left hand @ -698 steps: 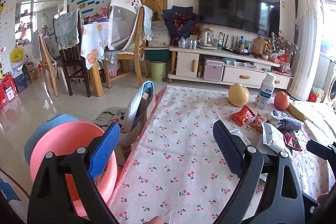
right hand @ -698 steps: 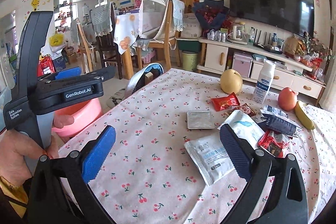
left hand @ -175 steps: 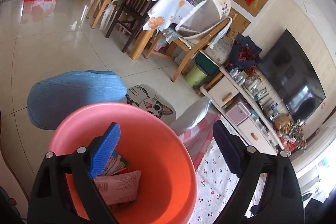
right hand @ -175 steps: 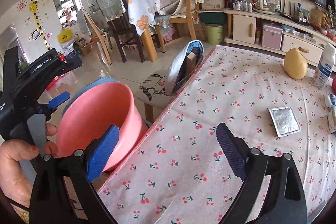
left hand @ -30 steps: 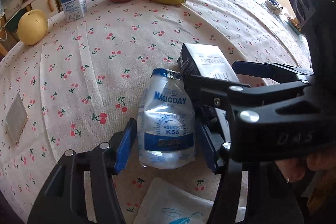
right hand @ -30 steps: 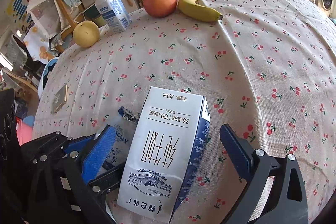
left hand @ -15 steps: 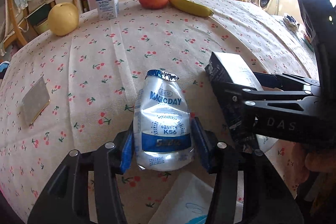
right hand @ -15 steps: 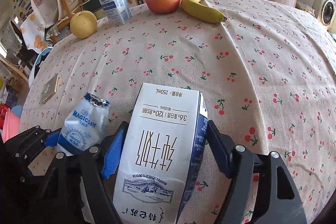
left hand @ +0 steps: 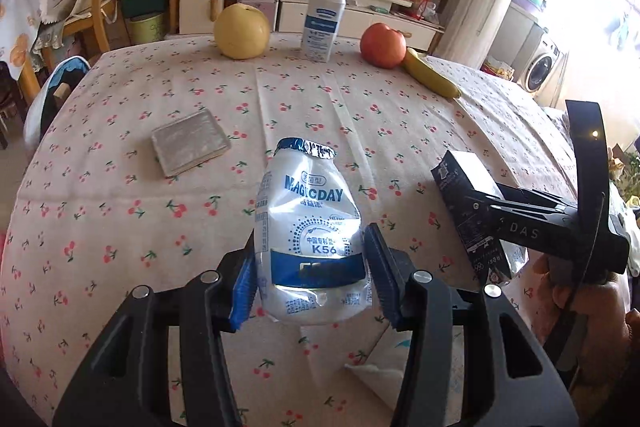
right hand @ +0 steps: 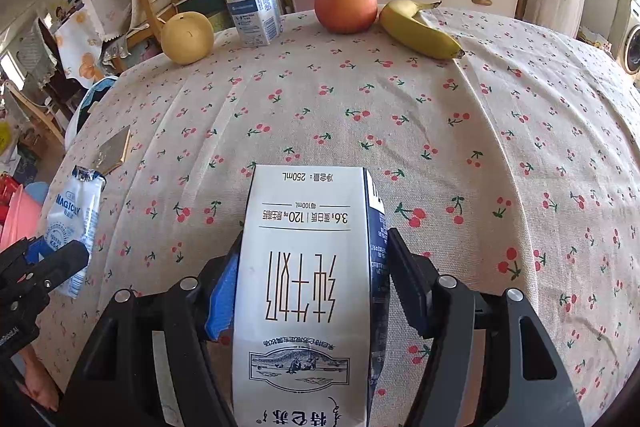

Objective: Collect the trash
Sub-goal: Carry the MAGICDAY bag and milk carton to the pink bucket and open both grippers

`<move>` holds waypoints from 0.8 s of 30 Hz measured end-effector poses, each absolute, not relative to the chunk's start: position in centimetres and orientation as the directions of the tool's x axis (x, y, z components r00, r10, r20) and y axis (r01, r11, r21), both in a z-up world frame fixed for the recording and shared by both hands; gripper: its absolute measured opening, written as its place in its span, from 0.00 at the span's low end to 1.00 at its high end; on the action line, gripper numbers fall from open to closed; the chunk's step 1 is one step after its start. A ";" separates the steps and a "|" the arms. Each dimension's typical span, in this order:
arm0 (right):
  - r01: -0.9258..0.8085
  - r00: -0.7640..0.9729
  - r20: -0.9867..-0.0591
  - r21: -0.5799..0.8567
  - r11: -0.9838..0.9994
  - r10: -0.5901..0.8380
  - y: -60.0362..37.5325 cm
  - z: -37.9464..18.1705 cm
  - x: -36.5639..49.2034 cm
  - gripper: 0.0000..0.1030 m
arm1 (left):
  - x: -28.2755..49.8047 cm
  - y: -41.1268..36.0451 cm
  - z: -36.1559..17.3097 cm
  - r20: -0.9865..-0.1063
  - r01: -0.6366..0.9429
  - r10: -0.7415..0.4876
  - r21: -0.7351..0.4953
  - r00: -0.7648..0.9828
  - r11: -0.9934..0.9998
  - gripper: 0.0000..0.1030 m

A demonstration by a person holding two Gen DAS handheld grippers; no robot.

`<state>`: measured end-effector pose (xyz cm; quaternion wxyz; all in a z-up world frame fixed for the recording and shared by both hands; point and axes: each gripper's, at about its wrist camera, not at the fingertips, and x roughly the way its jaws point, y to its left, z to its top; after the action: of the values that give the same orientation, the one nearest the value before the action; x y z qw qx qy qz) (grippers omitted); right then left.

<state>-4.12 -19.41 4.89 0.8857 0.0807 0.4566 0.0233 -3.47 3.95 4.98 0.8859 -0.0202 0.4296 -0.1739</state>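
Observation:
My left gripper (left hand: 310,277) is shut on a white and blue drink pouch (left hand: 310,227) with a foil top and holds it above the cherry tablecloth (left hand: 120,195). My right gripper (right hand: 308,291) is shut on a white and navy 250 mL milk carton (right hand: 304,275), also lifted. The carton (left hand: 468,199) and the right gripper show at the right of the left wrist view. The pouch (right hand: 72,223) shows at the left of the right wrist view. A silver foil packet (left hand: 188,141) lies flat on the cloth. A white wrapper (left hand: 380,355) lies under the left gripper.
At the table's far edge stand a yellow pear (left hand: 241,31), a white and blue bottle (left hand: 323,19), a red apple (left hand: 383,45) and a banana (left hand: 430,77). A pink bucket (right hand: 16,211) sits off the table's left side. Chairs and a TV cabinet stand behind.
Both grippers closed on their items over the last second and have lifted them off the cloth. The view has tilted up toward the far edge of the table.

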 end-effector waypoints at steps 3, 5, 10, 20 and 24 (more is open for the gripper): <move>0.028 0.608 -0.785 0.173 0.985 0.121 -19.0 5.6 -4.5 0.65 | -4.2 6.2 5.1 -0.735 0.255 -0.320 -0.204 0.598 0.945 0.50; 0.023 0.624 -0.771 0.185 0.982 0.130 -18.6 6.2 -4.7 0.65 | -4.4 7.5 5.0 -0.727 0.232 -0.321 -0.224 0.607 0.946 0.50; -0.006 0.658 -0.740 0.179 0.984 0.139 -17.0 7.4 -5.2 0.65 | -4.3 9.8 5.0 -0.718 0.198 -0.319 -0.251 0.618 0.948 0.32; -0.020 0.666 -0.735 0.152 0.988 0.127 -14.1 8.0 -5.2 0.65 | -3.7 11.8 4.2 -0.735 0.216 -0.348 -0.274 0.581 0.937 0.36; -0.030 0.679 -0.724 0.143 0.989 0.125 -13.3 8.6 -5.3 0.65 | -4.1 10.2 4.0 -0.757 0.287 -0.318 -0.179 0.571 0.941 0.63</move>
<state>-5.26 -13.35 8.56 0.9142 0.0596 0.3987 0.0422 -4.08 10.21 4.00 0.8861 -0.0182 0.4305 -0.1706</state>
